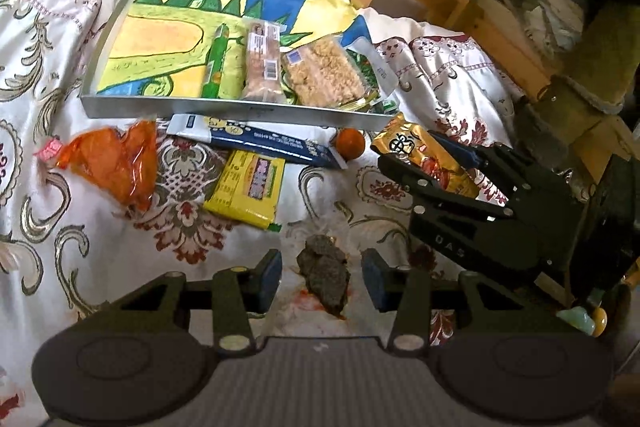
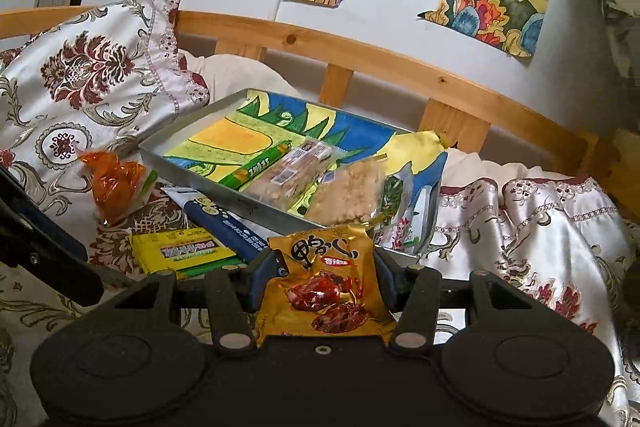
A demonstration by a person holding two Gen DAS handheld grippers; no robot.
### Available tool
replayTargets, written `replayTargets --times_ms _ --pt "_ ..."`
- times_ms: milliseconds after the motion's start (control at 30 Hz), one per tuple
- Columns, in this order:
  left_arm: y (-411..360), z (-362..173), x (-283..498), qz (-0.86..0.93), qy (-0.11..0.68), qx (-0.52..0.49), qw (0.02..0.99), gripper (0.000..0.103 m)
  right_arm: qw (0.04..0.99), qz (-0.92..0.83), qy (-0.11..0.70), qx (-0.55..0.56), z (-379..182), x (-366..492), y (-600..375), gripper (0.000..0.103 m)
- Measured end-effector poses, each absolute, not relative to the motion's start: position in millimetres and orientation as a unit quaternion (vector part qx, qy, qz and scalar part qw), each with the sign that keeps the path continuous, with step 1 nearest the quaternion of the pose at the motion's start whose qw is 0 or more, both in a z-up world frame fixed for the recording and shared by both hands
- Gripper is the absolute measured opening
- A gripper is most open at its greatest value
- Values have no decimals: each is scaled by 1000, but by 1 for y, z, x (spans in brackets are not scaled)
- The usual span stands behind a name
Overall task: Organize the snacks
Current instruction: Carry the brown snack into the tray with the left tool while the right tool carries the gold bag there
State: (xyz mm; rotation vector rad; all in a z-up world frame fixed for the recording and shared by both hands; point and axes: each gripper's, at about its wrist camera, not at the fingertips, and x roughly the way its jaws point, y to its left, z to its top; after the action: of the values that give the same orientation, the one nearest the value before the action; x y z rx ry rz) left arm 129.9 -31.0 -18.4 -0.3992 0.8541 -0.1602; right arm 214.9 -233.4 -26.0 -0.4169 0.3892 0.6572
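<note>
The right gripper (image 2: 324, 281) pinches a gold snack packet (image 2: 326, 291) at the lower centre of the right wrist view, just short of the near rim of the metal tray (image 2: 188, 169). The grip sits on slack foil, so the packet could slide or twist out, or its upper edge could catch the tray rim on the way in. The tray's right end already holds a green stick (image 2: 256, 165), a long clear-wrapped bar (image 2: 290, 171) and a bag of pale crunchy pieces (image 2: 348, 195); a careless drop could land on top of them. In the left wrist view, the left gripper (image 1: 322, 281) has its fingers spread over a dark lump (image 1: 324, 279) at lower centre, not pressing it. The gold packet bears large black Chinese characters; the yellow pack (image 2: 184, 251) and the blue carton (image 2: 228, 227) carry print too small to read.
</note>
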Motion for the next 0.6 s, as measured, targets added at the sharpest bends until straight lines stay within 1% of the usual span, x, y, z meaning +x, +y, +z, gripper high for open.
replayTargets --times_ms 400,600 --pt "-35 1 143 -65 376 -174 908 48 919 311 162 -182 -17 213 -234 54" --pt "-24 14 162 -33 343 -167 924 48 930 300 129 -168 -13 219 -231 55"
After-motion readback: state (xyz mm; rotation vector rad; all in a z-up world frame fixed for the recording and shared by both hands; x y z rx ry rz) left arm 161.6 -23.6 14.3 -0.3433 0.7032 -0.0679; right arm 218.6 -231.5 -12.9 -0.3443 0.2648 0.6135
